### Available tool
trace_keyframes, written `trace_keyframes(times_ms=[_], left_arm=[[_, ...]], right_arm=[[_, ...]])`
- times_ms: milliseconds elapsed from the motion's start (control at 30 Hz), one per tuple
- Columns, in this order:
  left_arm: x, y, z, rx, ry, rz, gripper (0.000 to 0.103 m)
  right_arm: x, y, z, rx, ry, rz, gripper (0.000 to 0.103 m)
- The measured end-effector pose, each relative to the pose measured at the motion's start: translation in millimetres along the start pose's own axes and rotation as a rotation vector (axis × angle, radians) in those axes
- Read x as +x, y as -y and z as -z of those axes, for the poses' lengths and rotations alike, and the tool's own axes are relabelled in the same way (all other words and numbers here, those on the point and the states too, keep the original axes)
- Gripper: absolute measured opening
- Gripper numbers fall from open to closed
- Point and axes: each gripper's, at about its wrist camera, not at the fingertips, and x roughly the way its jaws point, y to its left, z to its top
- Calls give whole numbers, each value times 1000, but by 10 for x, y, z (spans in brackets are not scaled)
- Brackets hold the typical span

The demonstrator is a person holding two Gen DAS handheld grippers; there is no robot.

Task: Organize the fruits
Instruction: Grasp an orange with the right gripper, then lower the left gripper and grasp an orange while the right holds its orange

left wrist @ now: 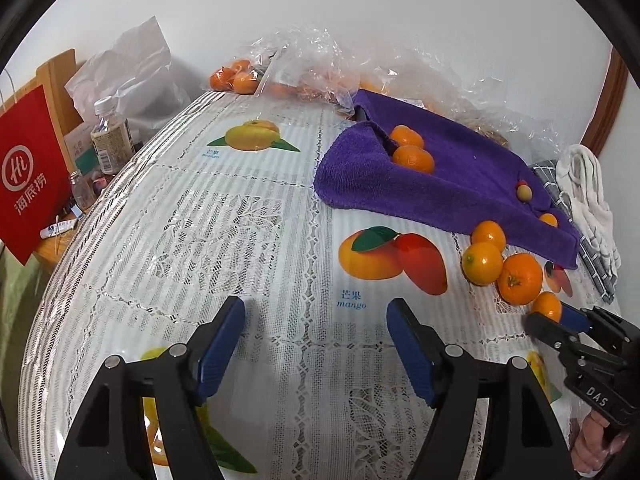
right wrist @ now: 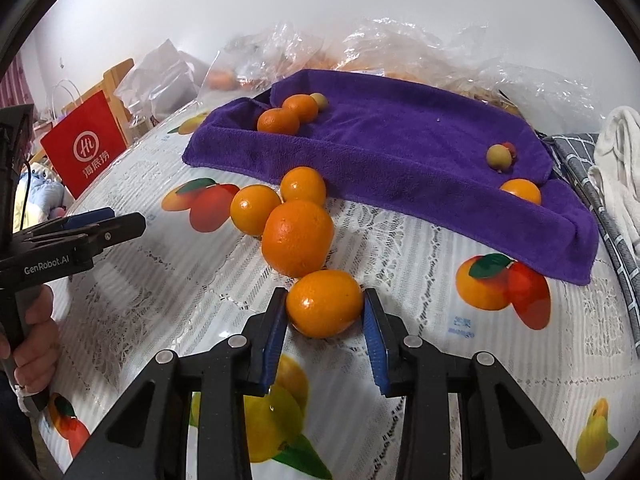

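My right gripper (right wrist: 325, 308) is shut on a small orange (right wrist: 324, 303) that rests on the tablecloth; it shows in the left wrist view (left wrist: 547, 306) too. Behind it lie a larger orange (right wrist: 298, 237) and two small ones (right wrist: 255, 209) (right wrist: 303, 186), touching each other. A purple towel (right wrist: 400, 148) carries two oranges (right wrist: 279, 121) at its far left, a small yellowish fruit (right wrist: 499, 156) and another orange (right wrist: 521, 191) at its right. My left gripper (left wrist: 316, 322) is open and empty, hovering over the cloth left of the orange group (left wrist: 520, 278).
Clear plastic bags (left wrist: 320, 64) with more oranges lie behind the towel. A red paper bag (left wrist: 28, 176) and bottles (left wrist: 112, 136) stand off the table's left edge. A white cloth bag (left wrist: 588, 196) and checked cloth lie at right.
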Motion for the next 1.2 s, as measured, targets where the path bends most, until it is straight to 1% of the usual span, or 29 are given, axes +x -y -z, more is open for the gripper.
trace_keyframes(times_ms=[133,300,467,700,1200], left_arm=[[1,-7,-1,1,0,0,72],[1,-1,3,-3,1,3,72],[-1,-6,3,-3,1,3,72],[-3,-4,4,-3,1,3,72],[7,-3,10,-4,0,9,73]], right_arm=[[-120,128,11,28,23,17,37],[-237,329,25,56,44,63,37],[-291,567,66,113,49,95,37],[-339,778,105,166,57,119,37],[-352,856,153,187,58,131,37]])
